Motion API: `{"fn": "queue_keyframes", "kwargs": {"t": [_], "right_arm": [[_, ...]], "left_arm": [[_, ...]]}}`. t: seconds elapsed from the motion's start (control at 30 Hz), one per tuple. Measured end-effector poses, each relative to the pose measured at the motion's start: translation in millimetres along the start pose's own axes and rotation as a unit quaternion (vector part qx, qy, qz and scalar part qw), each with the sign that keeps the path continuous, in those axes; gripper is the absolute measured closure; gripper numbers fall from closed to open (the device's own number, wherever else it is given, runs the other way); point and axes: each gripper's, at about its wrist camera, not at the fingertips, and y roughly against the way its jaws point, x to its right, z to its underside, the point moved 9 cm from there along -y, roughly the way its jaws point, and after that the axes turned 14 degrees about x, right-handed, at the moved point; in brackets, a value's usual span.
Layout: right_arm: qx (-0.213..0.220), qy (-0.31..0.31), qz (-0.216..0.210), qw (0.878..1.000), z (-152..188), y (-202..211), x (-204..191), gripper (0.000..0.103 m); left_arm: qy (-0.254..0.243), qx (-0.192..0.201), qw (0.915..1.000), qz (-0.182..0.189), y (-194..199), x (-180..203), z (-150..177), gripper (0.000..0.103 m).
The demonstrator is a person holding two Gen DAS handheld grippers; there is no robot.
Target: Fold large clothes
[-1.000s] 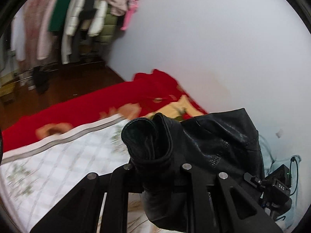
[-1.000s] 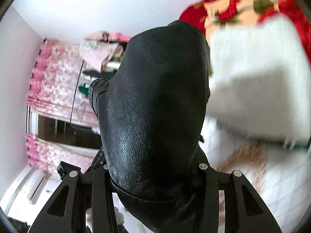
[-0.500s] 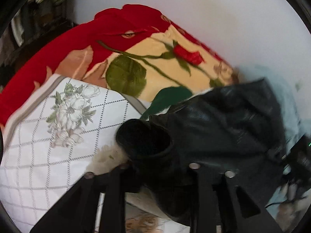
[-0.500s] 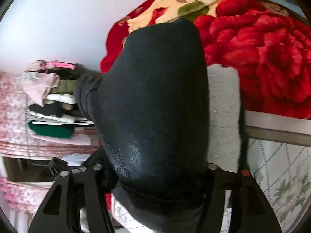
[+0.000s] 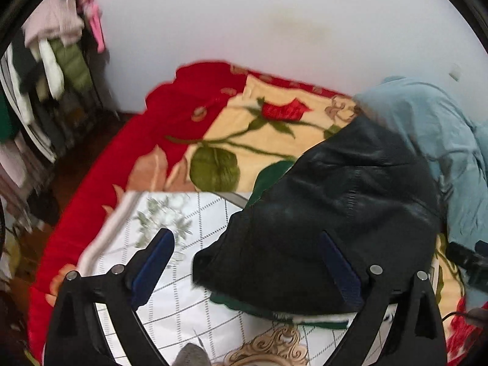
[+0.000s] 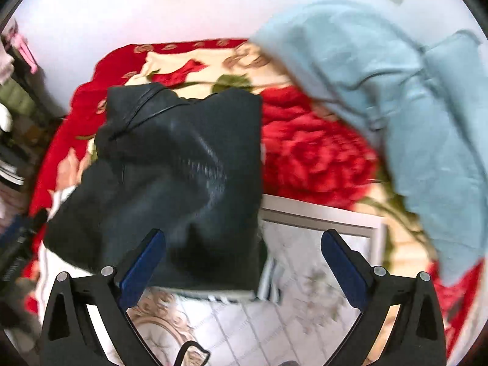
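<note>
A folded black leather jacket (image 5: 335, 213) lies on the bed, partly on the white checked quilt (image 5: 183, 219) and partly on the rose blanket (image 5: 244, 140). It also shows in the right wrist view (image 6: 183, 177). My left gripper (image 5: 247, 244) is open, jaws wide apart, with its right finger over the jacket's near edge. My right gripper (image 6: 244, 241) is open just in front of the jacket, its left finger over the jacket's near corner. Neither gripper holds anything.
A light blue garment (image 6: 411, 106) lies heaped at the right against the white wall; it also shows in the left wrist view (image 5: 442, 140). A clothes rack (image 5: 45, 76) with hanging clothes stands at the far left beyond the bed's edge.
Both grippers were shut on the black jacket and carried it down onto the bed. Now both have opened and let it go; the jacket rests on the bed.
</note>
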Motion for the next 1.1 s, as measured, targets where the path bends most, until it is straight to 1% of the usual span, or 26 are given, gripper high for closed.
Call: {"fn": "queue_keyframes", "kwargs": {"t": [0.13,0.17,0.3,0.33,0.4,0.43,0.5,0.53,0.73,0.8,0.9,0.97,1.1], "right_arm": [[0.024,0.004,0.039,0.999,26,76,-1,0.0],[0.029,0.004,0.045,0.999,32,92,-3,0.0],[0.051,-0.004,0.065,0.997,53,162,0,0.0],[0.062,-0.004,0.073,0.995,58,189,1,0.0],[0.072,-0.008,0.079,0.994,65,225,2,0.0],[0.078,-0.012,0.082,0.993,70,250,4,0.0],[0.085,-0.017,0.086,0.993,78,292,4,0.0],[0.09,-0.019,0.089,0.992,81,312,5,0.0],[0.117,-0.033,0.093,0.988,95,422,10,0.0],[0.127,-0.035,0.091,0.987,99,452,10,0.0],[0.138,-0.034,0.085,0.986,104,495,8,0.0],[0.139,-0.031,0.079,0.987,106,517,6,0.0],[0.161,-0.026,0.08,0.983,110,567,2,0.0]], "left_arm": [[-0.018,0.026,0.9995,0.005,58,3,-11,0.005],[-0.022,0.031,0.9992,0.009,79,4,-14,0.004],[-0.035,0.032,0.9986,0.023,139,5,-19,0.004],[-0.042,0.031,0.9983,0.027,155,5,-20,0.004],[-0.05,0.038,0.9973,0.038,193,6,-23,0.004],[-0.054,0.039,0.9969,0.043,211,6,-24,0.004],[-0.055,0.036,0.9965,0.052,236,4,-23,0.004],[-0.057,0.039,0.9962,0.053,257,2,-24,0.004],[-0.059,0.053,0.9951,0.059,337,-7,-28,0.004],[-0.054,0.056,0.9952,0.06,359,-12,-30,0.004],[-0.057,0.072,0.9942,0.055,392,-17,-38,0.004],[-0.059,0.079,0.9937,0.053,409,-20,-41,0.004],[-0.055,0.092,0.9927,0.055,439,-28,-45,0.004]]}}
